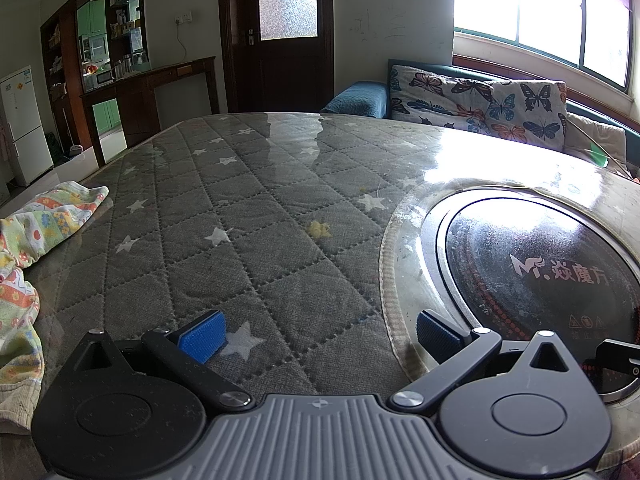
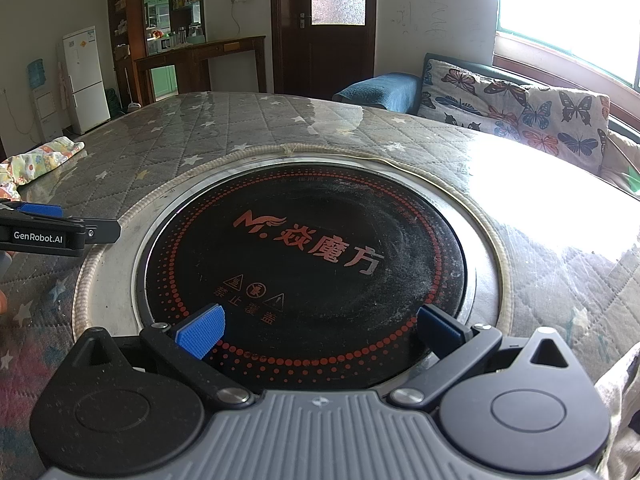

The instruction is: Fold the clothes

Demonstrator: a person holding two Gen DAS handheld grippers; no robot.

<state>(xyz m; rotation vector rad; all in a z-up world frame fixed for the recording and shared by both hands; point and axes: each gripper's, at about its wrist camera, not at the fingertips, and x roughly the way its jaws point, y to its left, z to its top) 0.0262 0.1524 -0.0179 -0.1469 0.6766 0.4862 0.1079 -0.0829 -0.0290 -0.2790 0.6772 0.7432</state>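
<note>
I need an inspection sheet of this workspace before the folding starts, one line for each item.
Surface: quilted star-pattern table cover under a glossy clear sheet, with a round black cooktop set in the table.
Job's things: patterned cloth, crumpled at the table's left edge, not held.
Clutter: nothing seen.
Tongs: left tongs open, empty; right tongs open, empty, over the cooktop.
Cables: nothing seen on the table.
Surroundings: butterfly-print sofa, door, fridge, bright window.
</note>
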